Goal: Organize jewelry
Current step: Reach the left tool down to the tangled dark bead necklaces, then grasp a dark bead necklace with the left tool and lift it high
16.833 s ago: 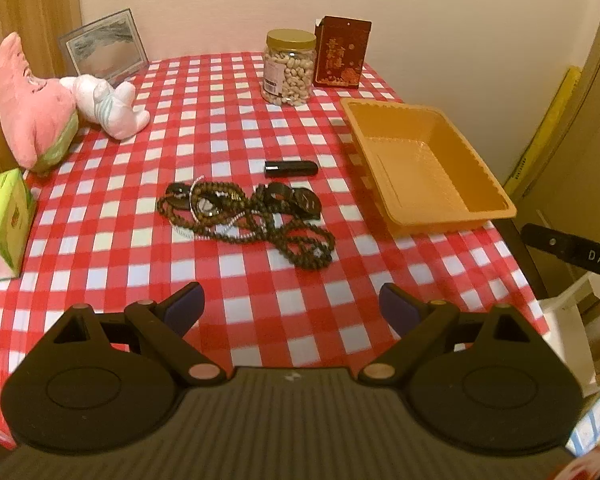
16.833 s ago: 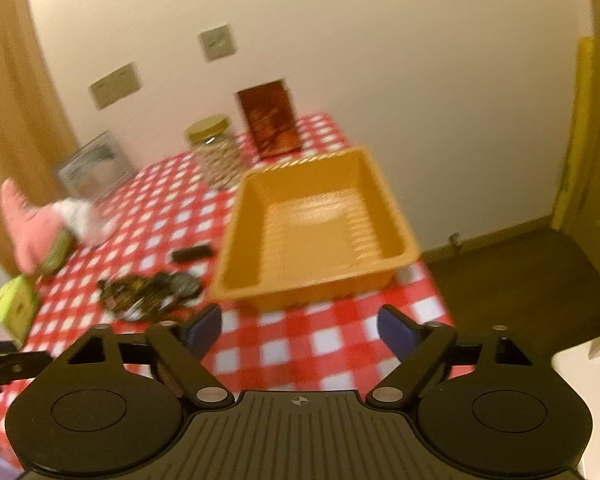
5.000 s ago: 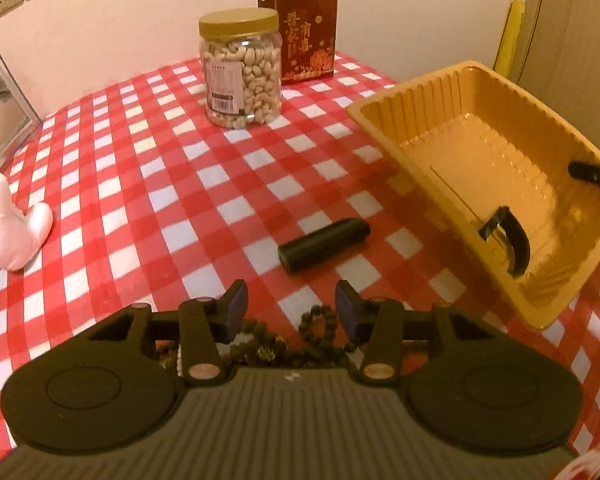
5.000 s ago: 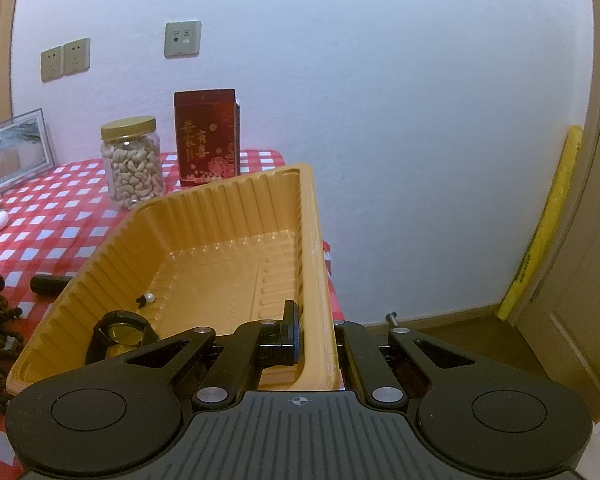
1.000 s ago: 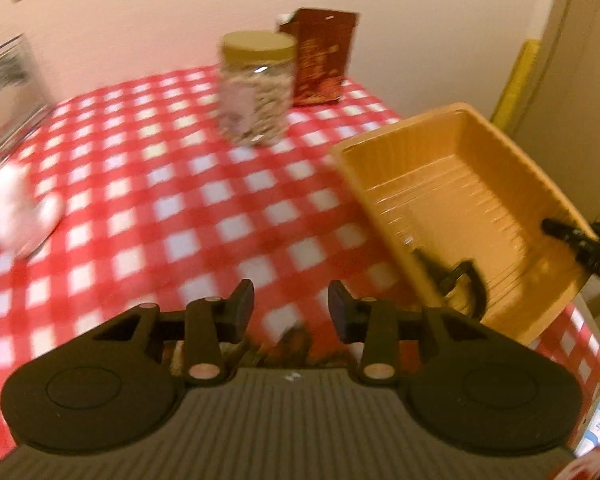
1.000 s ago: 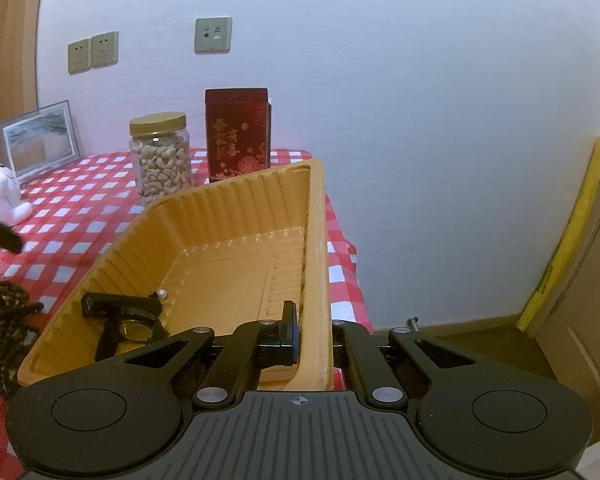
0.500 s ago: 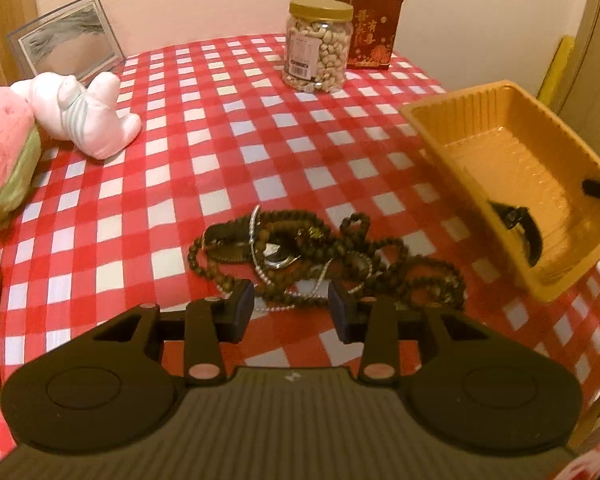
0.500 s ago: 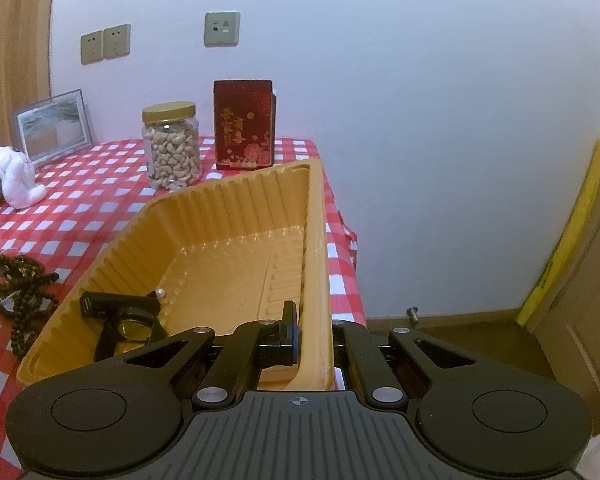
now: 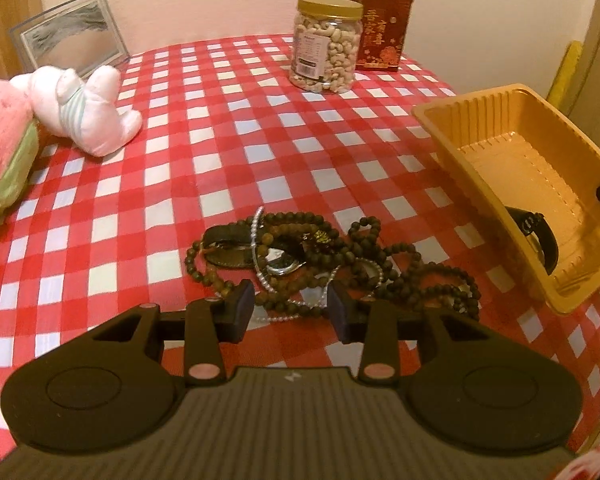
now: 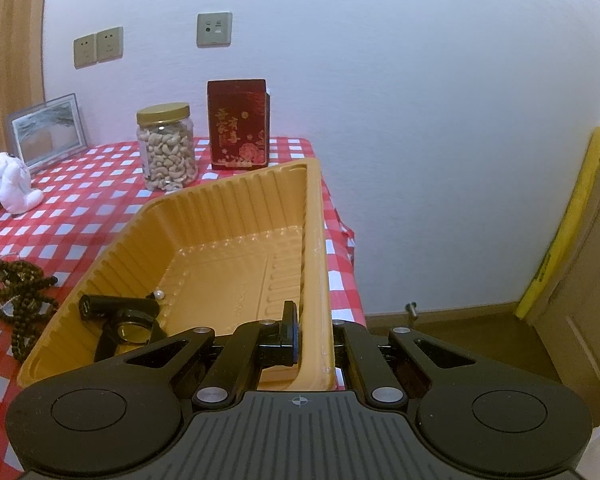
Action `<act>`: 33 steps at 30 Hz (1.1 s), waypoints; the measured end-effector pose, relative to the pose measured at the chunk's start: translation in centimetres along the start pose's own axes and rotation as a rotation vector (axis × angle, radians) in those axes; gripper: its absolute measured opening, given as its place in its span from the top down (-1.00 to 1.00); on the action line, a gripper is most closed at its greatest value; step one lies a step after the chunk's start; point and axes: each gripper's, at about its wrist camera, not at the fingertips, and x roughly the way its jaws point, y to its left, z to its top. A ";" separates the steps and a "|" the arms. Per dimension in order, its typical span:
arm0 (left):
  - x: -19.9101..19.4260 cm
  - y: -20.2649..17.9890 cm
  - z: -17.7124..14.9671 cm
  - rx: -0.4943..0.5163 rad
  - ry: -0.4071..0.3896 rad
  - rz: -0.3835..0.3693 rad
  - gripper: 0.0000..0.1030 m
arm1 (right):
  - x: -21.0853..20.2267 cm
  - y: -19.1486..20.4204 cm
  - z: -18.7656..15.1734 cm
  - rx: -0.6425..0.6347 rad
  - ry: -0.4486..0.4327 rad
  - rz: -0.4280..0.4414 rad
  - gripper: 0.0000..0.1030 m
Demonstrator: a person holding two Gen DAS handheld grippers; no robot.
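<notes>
Left gripper: my left gripper [image 9: 291,307] sits in the lower middle of the left wrist view, its jaws partly apart, with nothing pressed between the pads.
Pile of beads: the tangled pile of beads [image 9: 324,260] lies on the tablecloth just above my left fingertips, in the middle of the frame; dark bead strings, a thin pale chain and a round metal piece are mixed in it. Whether my fingertips touch the nearest beads I cannot tell.
Right gripper: my right gripper [image 10: 314,334] is at the bottom middle of the right wrist view, closed on the near wall of the orange tray [image 10: 315,240]; one finger is inside the wall and the other is outside.
Tray: the orange tray is tilted, with the side I hold higher. In the left wrist view it is at the right edge of the frame.
Inside the tray: a black watch [image 10: 122,320] lies at the lower left corner of the tray, and a small pearl [image 10: 159,294] is just beside it.
Tablecloth: the red and white checked tablecloth [image 9: 228,128] covers the whole table.
Far things: a jar of cashews [image 9: 326,44] and a red box [image 9: 384,26] stand at the upper middle of the left view; a plush toy [image 9: 80,110] and a picture frame [image 9: 70,36] are at the upper left.
</notes>
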 end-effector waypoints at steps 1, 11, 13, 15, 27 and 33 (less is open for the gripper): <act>0.1 -0.2 0.1 0.008 -0.003 -0.012 0.31 | 0.0 0.0 0.0 0.000 0.000 0.000 0.94; 2.9 -3.0 1.4 0.181 -0.015 -0.046 0.31 | 0.1 -0.1 0.0 0.005 0.005 -0.001 0.95; 3.5 -3.5 1.5 0.237 -0.013 -0.039 0.31 | 0.1 -0.1 0.0 0.007 0.005 -0.002 0.95; 4.0 -4.0 1.5 0.293 -0.012 -0.030 0.31 | 0.1 -0.1 -0.1 0.010 0.006 -0.003 0.95; 5.8 -5.8 0.9 0.420 -0.005 -0.001 0.88 | 0.1 -0.2 -0.1 0.010 0.006 -0.003 0.95; 1.9 -3.4 2.8 0.256 -0.095 -0.064 0.88 | 0.1 -0.2 -0.1 0.010 0.005 -0.003 0.95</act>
